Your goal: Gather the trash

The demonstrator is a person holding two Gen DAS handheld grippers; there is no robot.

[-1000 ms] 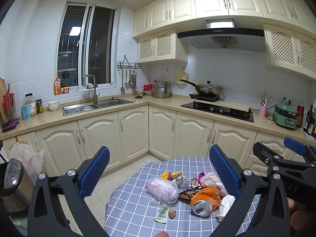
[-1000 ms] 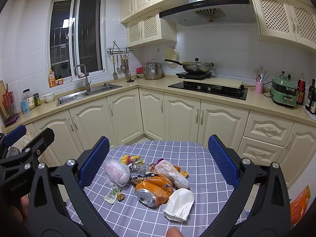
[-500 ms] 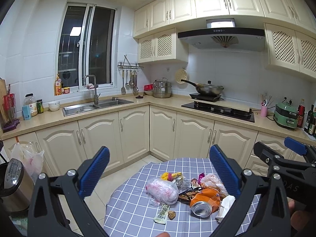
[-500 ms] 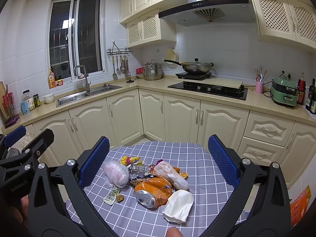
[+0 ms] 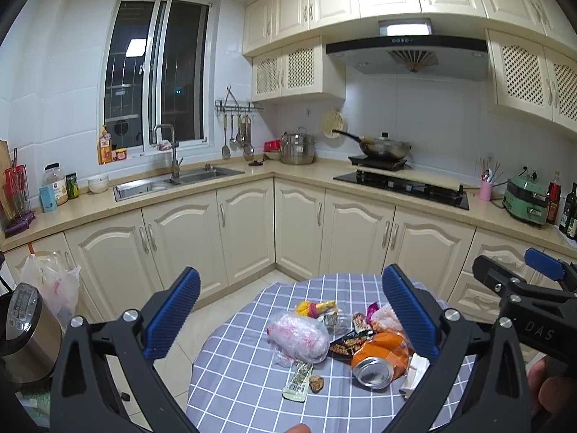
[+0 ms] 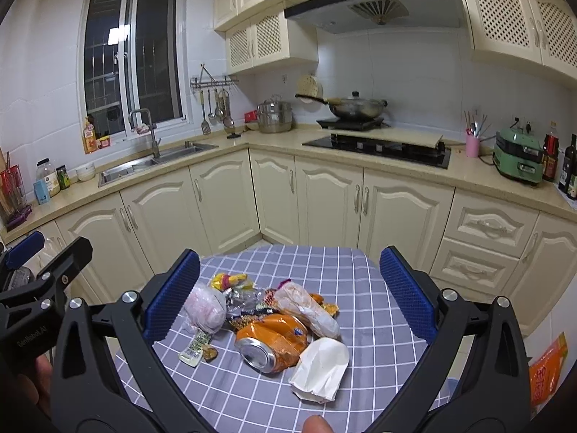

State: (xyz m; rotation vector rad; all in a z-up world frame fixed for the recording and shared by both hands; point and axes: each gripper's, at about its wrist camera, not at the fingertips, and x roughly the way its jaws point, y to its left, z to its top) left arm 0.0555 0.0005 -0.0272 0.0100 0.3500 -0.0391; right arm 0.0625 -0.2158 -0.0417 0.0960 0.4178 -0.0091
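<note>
- Left gripper (image 5: 288, 306): jaws wide apart, nothing between the pads; held above the near edge of the round table (image 5: 230, 382).
- Right gripper (image 6: 288, 288): jaws wide apart, empty; also held above the table, with the trash framed between its fingers.
- Trash location: one cluster near the middle of the checked tablecloth. It comprises a crushed orange can (image 6: 270, 342), a crumpled white tissue (image 6: 321, 368), a pink-filled plastic bag (image 6: 205, 308), a small sauce packet (image 6: 194, 348), a yellow wrapper (image 6: 227, 281) and a long clear wrapper (image 6: 306, 308).
- Right wrist view only: the tissue appears whole, just beside the can; an orange bag (image 6: 546, 371) lies on the floor at right; the left gripper's body shows at the left edge.
- Left wrist view only: a white plastic bag (image 5: 50, 288) hangs on a cabinet at left, beside a steel appliance (image 5: 25, 328); the right gripper's body shows at the right edge. Here the tissue is mostly hidden behind the right finger.
</note>
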